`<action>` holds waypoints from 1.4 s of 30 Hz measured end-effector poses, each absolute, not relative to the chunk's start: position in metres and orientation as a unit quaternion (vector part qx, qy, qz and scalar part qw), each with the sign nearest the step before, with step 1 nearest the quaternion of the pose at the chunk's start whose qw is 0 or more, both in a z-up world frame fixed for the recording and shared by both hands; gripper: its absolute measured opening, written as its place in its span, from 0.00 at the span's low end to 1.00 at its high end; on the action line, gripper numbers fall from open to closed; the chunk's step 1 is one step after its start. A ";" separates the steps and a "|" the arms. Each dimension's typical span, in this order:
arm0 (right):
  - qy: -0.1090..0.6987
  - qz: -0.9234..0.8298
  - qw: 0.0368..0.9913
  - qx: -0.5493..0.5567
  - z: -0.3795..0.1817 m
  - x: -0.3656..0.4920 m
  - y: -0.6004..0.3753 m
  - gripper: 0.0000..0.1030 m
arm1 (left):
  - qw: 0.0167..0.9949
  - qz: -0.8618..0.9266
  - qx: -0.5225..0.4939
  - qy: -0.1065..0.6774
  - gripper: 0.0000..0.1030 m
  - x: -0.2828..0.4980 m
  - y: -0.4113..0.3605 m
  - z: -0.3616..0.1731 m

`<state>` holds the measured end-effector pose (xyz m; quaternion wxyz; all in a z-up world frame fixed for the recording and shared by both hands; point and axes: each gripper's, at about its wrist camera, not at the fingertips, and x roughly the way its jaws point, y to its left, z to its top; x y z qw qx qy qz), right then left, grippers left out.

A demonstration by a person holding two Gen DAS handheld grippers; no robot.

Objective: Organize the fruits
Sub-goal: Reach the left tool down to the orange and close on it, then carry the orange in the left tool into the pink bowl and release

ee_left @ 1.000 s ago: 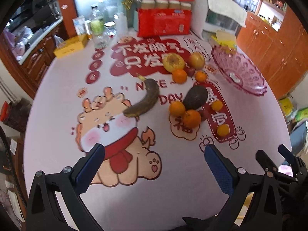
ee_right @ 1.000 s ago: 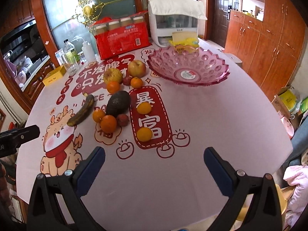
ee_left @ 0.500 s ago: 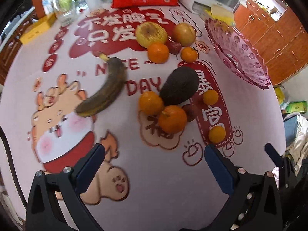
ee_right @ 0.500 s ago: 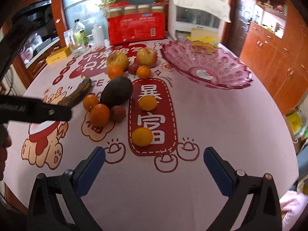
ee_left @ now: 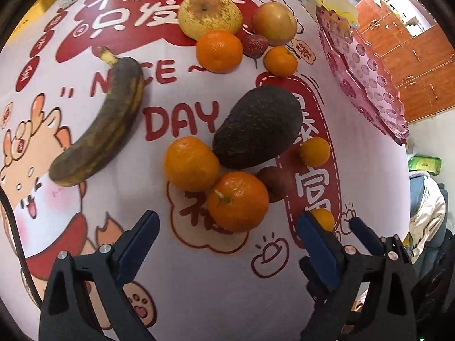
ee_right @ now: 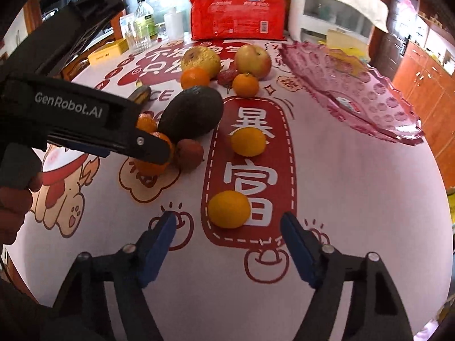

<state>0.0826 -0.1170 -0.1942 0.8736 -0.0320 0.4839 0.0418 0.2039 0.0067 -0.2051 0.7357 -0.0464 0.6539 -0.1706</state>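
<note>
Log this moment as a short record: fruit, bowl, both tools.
fruit: all loose on the tablecloth
bowl: pink bowl at the right, no fruit seen in it
left tool: open, jaws just closing a little, over an orange beside the avocado
right tool: open, jaws just closing, lone orange ahead, untouched
banana: dark, lying apart at the left

"GenRobot.AI" stands on the left tongs (ee_right: 155, 150); "DAY" on the tablecloth (ee_left: 182, 119).
</note>
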 end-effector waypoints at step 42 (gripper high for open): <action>0.484 0.030 0.874 0.014 -0.168 0.062 -0.106 0.35 | 0.741 -0.232 -0.073 0.626 0.42 0.162 0.031 -0.165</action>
